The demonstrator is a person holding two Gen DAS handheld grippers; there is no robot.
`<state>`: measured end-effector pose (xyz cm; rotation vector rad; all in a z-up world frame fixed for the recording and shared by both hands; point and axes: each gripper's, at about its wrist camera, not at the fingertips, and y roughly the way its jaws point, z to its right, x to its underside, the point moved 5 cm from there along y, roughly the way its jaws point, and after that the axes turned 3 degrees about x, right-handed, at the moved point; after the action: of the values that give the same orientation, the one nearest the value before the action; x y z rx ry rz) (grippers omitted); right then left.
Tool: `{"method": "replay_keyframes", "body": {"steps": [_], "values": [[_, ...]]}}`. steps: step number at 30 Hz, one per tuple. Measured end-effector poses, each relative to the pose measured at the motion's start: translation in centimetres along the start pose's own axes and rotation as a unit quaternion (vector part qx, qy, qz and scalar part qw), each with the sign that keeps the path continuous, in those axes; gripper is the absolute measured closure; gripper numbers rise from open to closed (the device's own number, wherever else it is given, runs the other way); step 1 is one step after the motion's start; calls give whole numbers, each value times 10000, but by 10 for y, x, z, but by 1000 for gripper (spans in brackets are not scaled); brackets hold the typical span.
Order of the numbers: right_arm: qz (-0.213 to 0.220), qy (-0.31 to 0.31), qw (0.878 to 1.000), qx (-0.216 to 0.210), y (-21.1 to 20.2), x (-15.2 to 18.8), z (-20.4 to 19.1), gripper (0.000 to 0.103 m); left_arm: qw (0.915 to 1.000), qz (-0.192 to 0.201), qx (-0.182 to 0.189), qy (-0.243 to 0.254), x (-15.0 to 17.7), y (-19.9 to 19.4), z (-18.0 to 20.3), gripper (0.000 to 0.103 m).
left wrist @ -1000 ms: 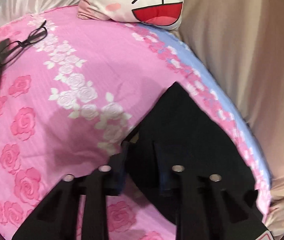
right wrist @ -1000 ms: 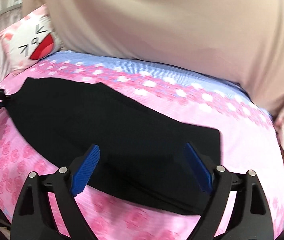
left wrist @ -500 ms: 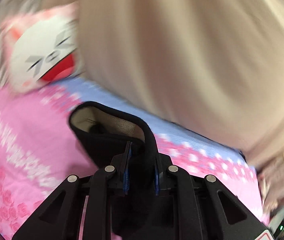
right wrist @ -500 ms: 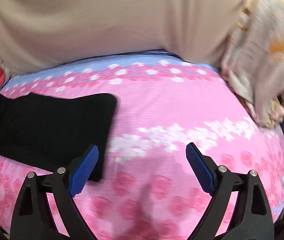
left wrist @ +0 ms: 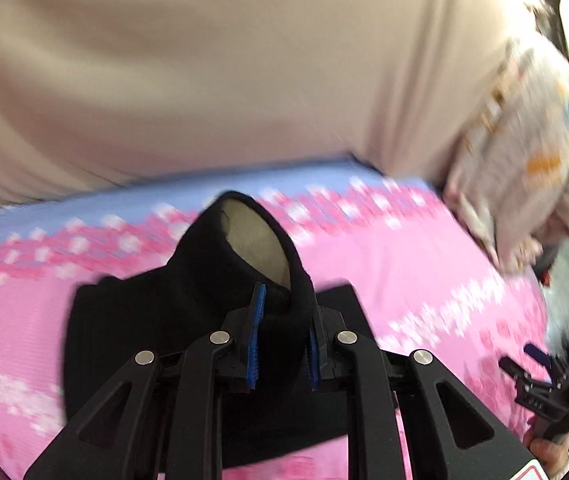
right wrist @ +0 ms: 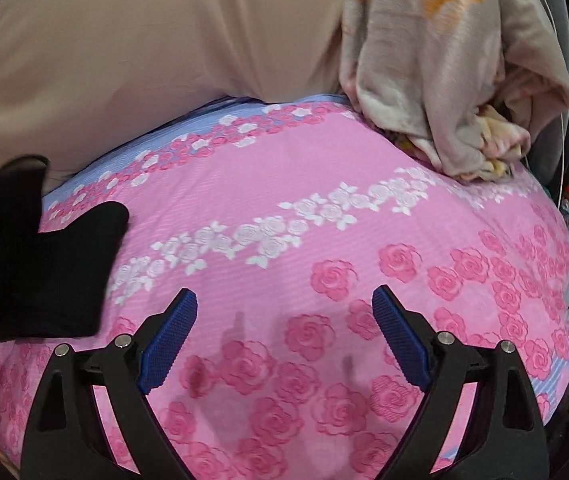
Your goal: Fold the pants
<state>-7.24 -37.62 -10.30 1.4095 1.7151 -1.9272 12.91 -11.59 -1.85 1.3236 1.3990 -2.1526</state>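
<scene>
- Left wrist view: the left gripper (left wrist: 282, 332) is squeezed almost shut on a fold of the black pants (left wrist: 212, 280). Its blue pads (left wrist: 255, 336) press the cloth from both sides.
- The pinched part of the pants stands up in a loop past the fingers, and a pale lining shows inside the loop.
- The rest of the pants lies flat under the gripper on the pink bed sheet (left wrist: 404, 264), which has roses on it and a blue strip along the far edge.
- A big beige cloth (left wrist: 224, 80) fills the top of this view. A pale printed blanket (left wrist: 524, 152) is bunched up on the right.
- Low on the right, the right gripper (left wrist: 540, 380) shows with part of a hand (left wrist: 546, 452) under it. This picture is blurry.
- Right wrist view: the right gripper (right wrist: 284, 338) is wide open, and nothing is between its blue pads (right wrist: 168, 340). It hangs over the bare pink sheet (right wrist: 324, 208).
- The black pants (right wrist: 44, 272) lie in a dark pile on the sheet at the left, apart from this gripper. A dark part rises at the far left edge, but it is too blurry to tell what it is.
- The pale blanket (right wrist: 444, 60) sits in a heap at the top right, on the far edge of the bed. The beige cloth (right wrist: 144, 40) hangs behind the bed.
</scene>
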Motion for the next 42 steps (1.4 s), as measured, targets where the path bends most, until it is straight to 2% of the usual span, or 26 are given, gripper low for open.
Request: {"method": "replay_keyframes", "body": {"steps": [4,8,11,13,15,17,18,19,21,23,26,28,30,33,36,38,39,40,41,42], "values": [[-61,159,9999,-30,6,6,16,16,9986,-479,-99,195,35,43,27,88],[-110,232,9997,-55,12,10,24,16,9952,-895,-298,248,64,72,33,88],[-144,284,9995,-77,16,10,26,16,9931,-838,-580,587,74,74,42,86],[-149,267,9995,-97,17,9,23,16,9923,-809,-609,715,76,72,51,72],[-167,218,9995,-171,18,5,15,16,9943,-723,-451,632,77,59,59,69],[-167,169,9989,-399,14,-3,1,16,9974,-466,26,540,72,30,67,55],[-175,136,9983,-542,12,-7,-7,16,9980,-353,136,509,70,17,67,41],[-174,87,9972,-724,10,-12,-16,15,9986,-174,179,456,66,-1,62,39],[-198,-97,9923,-1220,5,-25,-47,12,9994,135,49,330,57,-26,44,39],[-261,-392,9850,-1663,6,-36,-84,9,9982,387,-456,23,50,-52,1,38],[-529,-851,9741,-2025,18,-44,-141,8,9903,411,-1270,-385,52,-72,-60,35],[-776,-1077,9654,-2243,33,-45,-181,8,9837,311,-1599,-760,60,-80,-105,35],[-980,-1175,9613,-2290,48,-43,-206,8,9780,219,-1770,-1080,71,-86,-138,35],[-1270,-1342,9591,-2146,71,-38,-240,8,9696,143,-1969,-1447,91,-97,-184,35],[-1515,-1336,9541,-2210,85,-30,-258,8,9657,102,-2052,-1586,104,-104,-209,35],[-1495,-1382,9571,-2062,93,-24,-268,9,9639,48,-2035,-1715,112,-103,-224,35],[-1391,-1439,9589,-2013,93,-22,-273,16,9633,27,-2015,-1772,116,-103,-229,35],[-1276,-1502,9604,-1967,91,-22,-276,52,9628,6,-2009,-1810,119,-102,-233,35],[-1247,-1573,9583,-2034,88,-22,-282,77,9622,-19,-2005,-1845,120,-100,-235,35],[-1205,-1550,9598,-2006,83,-25,-283,86,9619,-40,-1994,-1870,122,-99,-238,35]]}}
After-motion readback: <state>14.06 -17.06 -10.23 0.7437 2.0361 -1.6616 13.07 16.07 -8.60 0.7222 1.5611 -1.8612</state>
